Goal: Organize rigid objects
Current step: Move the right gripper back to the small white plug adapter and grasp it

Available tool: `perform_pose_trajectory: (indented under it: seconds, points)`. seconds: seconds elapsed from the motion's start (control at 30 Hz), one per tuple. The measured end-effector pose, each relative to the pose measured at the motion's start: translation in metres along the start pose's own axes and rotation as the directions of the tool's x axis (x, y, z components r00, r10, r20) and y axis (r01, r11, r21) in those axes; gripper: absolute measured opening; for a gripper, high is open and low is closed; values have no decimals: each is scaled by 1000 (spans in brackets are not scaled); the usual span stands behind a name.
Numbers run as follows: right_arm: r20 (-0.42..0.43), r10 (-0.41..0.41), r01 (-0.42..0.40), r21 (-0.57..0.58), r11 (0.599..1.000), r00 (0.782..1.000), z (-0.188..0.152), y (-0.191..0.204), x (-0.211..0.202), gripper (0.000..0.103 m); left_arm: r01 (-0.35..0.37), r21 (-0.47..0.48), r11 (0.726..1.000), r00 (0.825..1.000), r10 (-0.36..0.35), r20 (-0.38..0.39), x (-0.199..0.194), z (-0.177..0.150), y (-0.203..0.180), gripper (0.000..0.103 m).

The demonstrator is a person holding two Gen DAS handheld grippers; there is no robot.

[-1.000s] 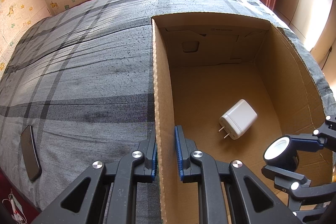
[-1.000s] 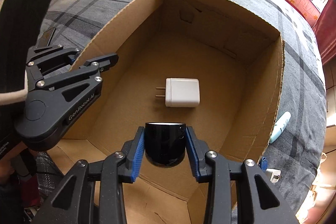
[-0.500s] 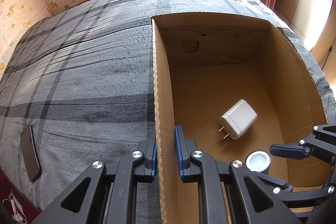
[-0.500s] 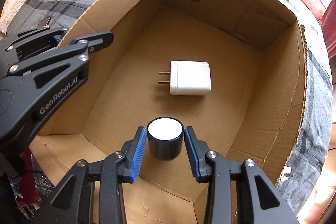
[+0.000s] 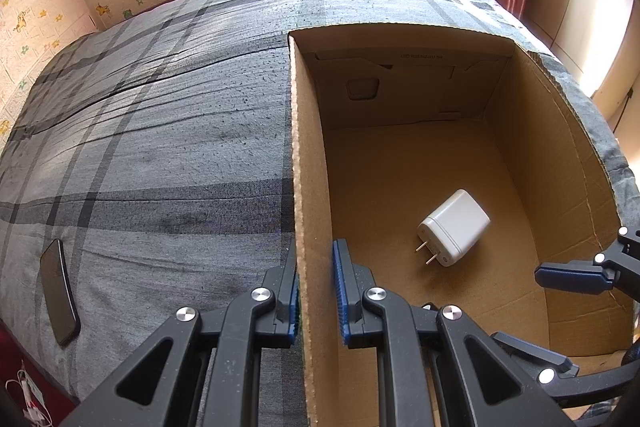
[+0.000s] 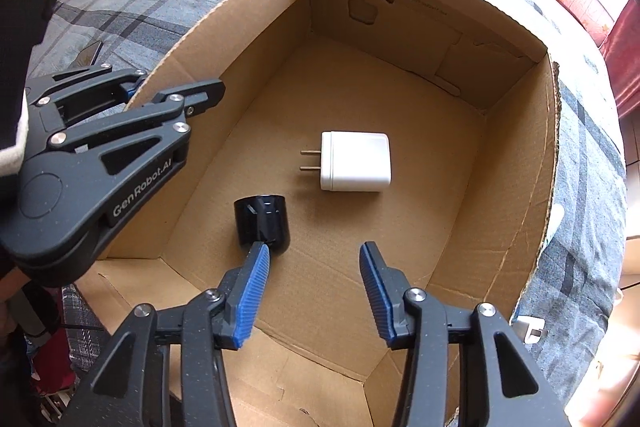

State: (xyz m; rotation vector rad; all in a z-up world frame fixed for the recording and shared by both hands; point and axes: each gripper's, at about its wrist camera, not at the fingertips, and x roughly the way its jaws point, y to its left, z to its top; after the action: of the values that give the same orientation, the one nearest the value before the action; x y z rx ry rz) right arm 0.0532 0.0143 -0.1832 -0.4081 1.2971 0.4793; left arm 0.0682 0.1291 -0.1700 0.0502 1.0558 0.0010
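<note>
"GenRobot.AI" on the left tongs' (image 6: 124, 93) black body; box print unreadable

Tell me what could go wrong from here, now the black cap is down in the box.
1. The black cap lies on its side against the right gripper's left finger while the jaws open; lifting out could nudge it rolling toward the white charger.
2. The left gripper is clamped on the box wall; any tug could shift the cardboard box on the soft bedspread.
</note>
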Motion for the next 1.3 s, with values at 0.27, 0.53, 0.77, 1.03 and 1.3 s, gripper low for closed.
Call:
perform_pose_trajectory:
  seconds: [0.27,0.53,0.77,1.03,1.3]
  points:
    - [35,3,-3,10,1000,999,-2,-11,-20,60,-2,0,1000,1000,2,-1,0,0,-1,16]
    - [81,2,-5,46,999,997,-2,-17,-45,77,-2,-1,1000,1000,2,-1,1,0,-1,16]
    - [137,-18,5,94,996,990,-4,-32,-70,90,-3,1,1000,1000,3,-2,1,1,0,16]
    - [193,-61,28,172,985,979,-14,-71,-99,101,-4,2,1000,1000,4,-2,1,0,0,16]
    - [167,-151,95,305,948,974,-36,-135,-101,101,-3,1,1000,1000,3,-2,1,0,0,16]
